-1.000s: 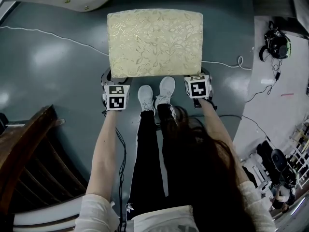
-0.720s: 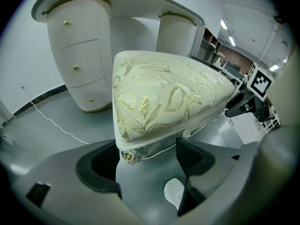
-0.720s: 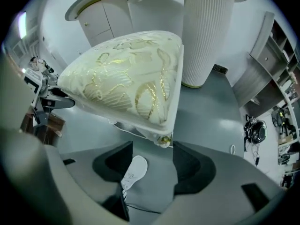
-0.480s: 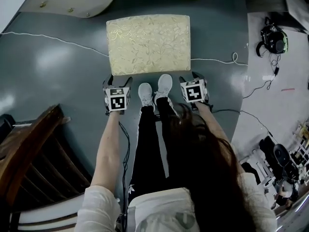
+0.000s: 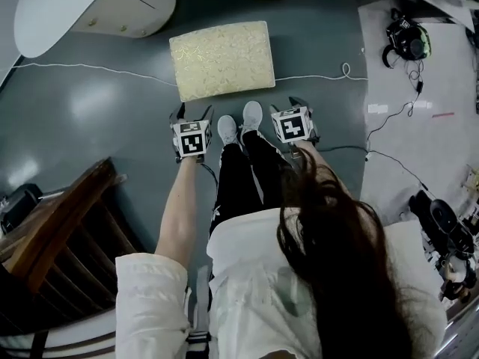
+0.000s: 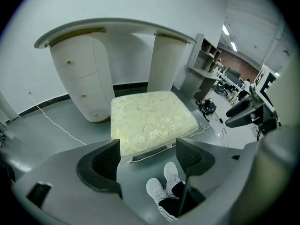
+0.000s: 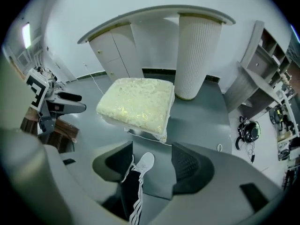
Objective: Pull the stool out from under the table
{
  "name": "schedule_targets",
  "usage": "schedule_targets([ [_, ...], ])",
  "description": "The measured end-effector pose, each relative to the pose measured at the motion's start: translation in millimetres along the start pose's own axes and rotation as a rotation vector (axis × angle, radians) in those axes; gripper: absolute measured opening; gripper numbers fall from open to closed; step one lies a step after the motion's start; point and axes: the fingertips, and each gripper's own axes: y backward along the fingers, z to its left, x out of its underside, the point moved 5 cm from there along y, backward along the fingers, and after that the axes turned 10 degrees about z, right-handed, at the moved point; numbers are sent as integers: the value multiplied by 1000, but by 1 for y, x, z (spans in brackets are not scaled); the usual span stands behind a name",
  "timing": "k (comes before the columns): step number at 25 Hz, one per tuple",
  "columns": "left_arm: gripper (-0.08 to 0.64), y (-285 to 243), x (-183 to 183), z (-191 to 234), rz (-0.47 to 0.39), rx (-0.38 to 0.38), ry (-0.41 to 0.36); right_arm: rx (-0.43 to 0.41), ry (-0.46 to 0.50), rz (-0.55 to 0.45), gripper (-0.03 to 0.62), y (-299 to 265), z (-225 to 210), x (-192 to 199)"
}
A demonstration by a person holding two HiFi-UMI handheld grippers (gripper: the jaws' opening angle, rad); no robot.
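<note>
A wooden chair fills the lower left of the head view. Above it the white desk curves over the grey floor on 2 supports: 1 drawer unit and 1 ribbed column.

The left claw hangs over the floor with its 2 jaws wide apart. In its own view only floor, a shoe and the stool's near edge show in the gap between the jaws of the left claw; the pads touch nothing.

The 1 stool, with a pale gold flowered cushion, stands on open floor in front of the desk, clear of its top, just ahead of both claws and apart from them. 1 white cable runs across the floor and passes under it.

2 white shoes stand between the 2 claws, toes near the stool.

The right claw is also spread wide and empty. Its own view shows a shoe and a trouser leg between the jaws of the right claw, the stool ahead and untouched.

At far right 1 black headset lies on lighter floor.
</note>
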Motion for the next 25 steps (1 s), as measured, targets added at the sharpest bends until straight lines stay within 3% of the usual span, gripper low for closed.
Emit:
schedule_targets([
  [6,367,93,-41,-42,-182,10,81,11,-2,-109,273,102,-1,-4],
  [10,367,150,-79,-55,-321,8,26,24,-6,-261,272,162,-10,-38],
  [14,367,207,-122,-56,-495,-2,24,24,56,-449,268,222,-10,-80],
  [18,367,273,-172,-62,-685,-12,-27,17,87,-713,267,302,-4,-119],
  [21,367,319,-208,-74,-810,-39,-124,26,81,-870,251,356,2,-140],
  [25,365,371,-239,-93,-957,-36,-196,7,46,-1055,174,415,12,-153],
])
